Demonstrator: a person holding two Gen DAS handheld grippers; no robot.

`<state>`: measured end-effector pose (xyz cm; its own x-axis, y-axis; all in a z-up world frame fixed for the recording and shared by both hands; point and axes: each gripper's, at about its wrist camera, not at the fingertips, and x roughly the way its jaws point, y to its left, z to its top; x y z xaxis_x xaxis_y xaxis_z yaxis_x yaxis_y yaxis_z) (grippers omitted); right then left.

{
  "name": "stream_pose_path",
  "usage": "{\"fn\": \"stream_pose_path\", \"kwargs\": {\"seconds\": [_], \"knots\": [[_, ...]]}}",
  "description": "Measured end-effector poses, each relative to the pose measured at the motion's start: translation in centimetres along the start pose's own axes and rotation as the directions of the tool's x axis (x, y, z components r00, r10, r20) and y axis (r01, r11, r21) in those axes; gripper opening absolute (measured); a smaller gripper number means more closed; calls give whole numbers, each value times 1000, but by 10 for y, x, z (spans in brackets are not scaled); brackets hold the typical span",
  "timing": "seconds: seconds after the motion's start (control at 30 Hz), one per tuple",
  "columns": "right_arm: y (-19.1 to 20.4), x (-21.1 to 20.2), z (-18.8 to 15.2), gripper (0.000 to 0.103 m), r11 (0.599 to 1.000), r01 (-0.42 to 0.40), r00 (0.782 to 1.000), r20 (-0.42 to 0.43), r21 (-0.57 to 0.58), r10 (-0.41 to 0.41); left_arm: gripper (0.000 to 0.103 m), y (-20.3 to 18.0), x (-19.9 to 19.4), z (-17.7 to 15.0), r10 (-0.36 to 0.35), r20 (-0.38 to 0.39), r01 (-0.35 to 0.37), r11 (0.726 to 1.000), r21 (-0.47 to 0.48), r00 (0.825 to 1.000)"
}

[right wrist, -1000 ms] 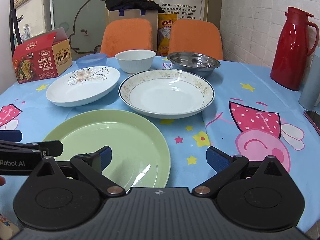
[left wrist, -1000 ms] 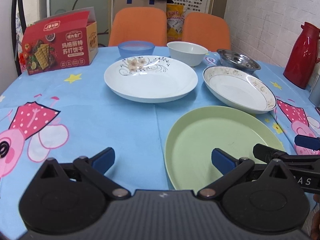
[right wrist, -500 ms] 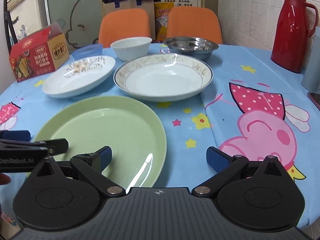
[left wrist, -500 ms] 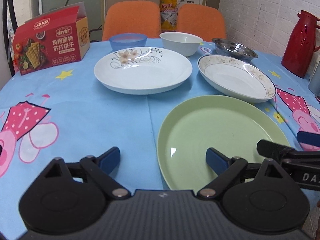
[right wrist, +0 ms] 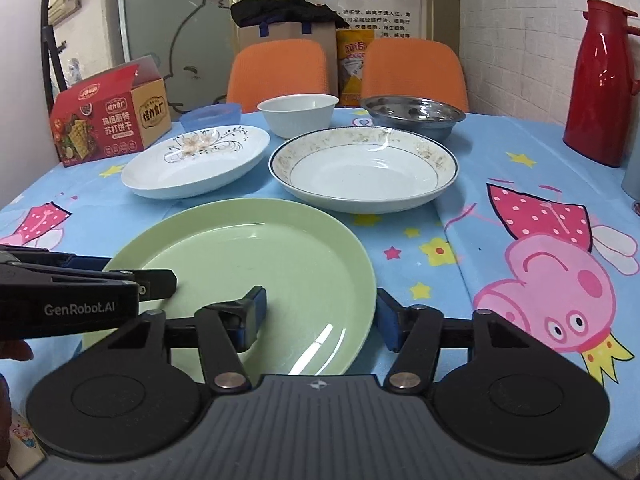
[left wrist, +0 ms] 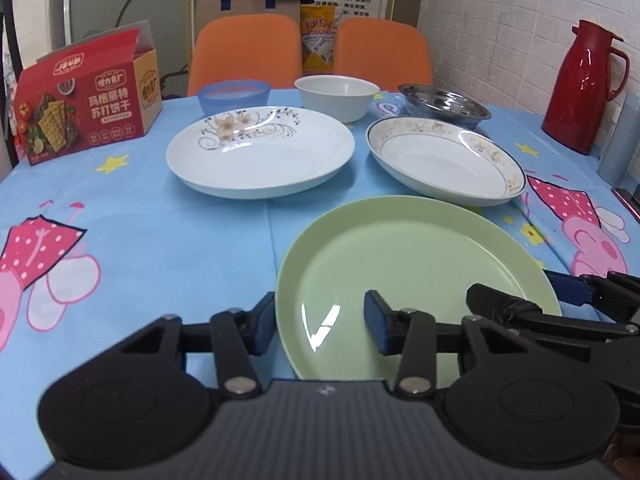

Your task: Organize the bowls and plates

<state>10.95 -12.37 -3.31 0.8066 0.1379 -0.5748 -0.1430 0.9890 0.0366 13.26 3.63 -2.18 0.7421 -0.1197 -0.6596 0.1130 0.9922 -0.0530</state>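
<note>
Left gripper: your left gripper [left wrist: 320, 322] has narrowed its jaws since the frame a second ago but is not yet clenched. Its fingers straddle the near-left rim of the green plate [left wrist: 412, 256], one pad outside the rim over the cloth, the other over the plate's inner surface. Contact with the rim cannot be confirmed.

Right gripper: your right gripper [right wrist: 320, 316] has likewise narrowed from a wide spread and stands partly closed, grasping nothing that can be confirmed. Its fingers bracket the plate's near-right rim, the left pad over the plate, the right pad just outside the edge.

Position change: both grippers have come forward and lower toward the plate; it now fills more of each view than a second ago.

Green plate: flat on the blue cartoon tablecloth [left wrist: 160, 240], nearest you, unmoved since the earlier frames.

Floral plate [left wrist: 260, 152]: behind and left of the green plate, apart from it.

Gold-rimmed deep plate [left wrist: 444, 160]: behind and right, its near edge close to the green plate's far rim.

Bowls: blue plastic bowl [left wrist: 234, 96], white bowl [left wrist: 337, 96] and steel bowl [left wrist: 444, 104] in a row at the far side, all unmoved.

Other items: red cracker box [left wrist: 86, 96] far left; red thermos [left wrist: 580, 84] far right; two orange chairs [left wrist: 244, 52] beyond the table.
</note>
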Motion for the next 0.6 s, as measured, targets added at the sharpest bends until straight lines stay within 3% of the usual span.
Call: {"fn": "stream_pose_path", "kwargs": {"seconds": [0.03,0.07,0.1,0.3,0.5,0.6], "knots": [[-1,0,0,94,1000,-7,1000,-1,8,7,40,2,-1,-1,-2,-1,2,1000,-11,1000],[-1,-1,1,93,1000,-14,1000,-4,19,14,27,5,-3,-1,-4,-2,4,1000,-21,1000],[0,-2,1,89,999,-22,1000,-4,24,22,26,8,-6,-1,1,0,-1,1000,-28,1000],[41,-2,13,89,996,-88,995,36,-36,89,26,40,-32,2,106,50,-103,993,-57,993],[87,21,12,89,975,-193,981,-12,-108,193,26,96,-34,-13,185,-12,-185,972,-147,983],[95,25,13,90,974,-185,983,-13,-131,185,26,103,-30,-13,187,-11,-186,970,-156,982]]}}
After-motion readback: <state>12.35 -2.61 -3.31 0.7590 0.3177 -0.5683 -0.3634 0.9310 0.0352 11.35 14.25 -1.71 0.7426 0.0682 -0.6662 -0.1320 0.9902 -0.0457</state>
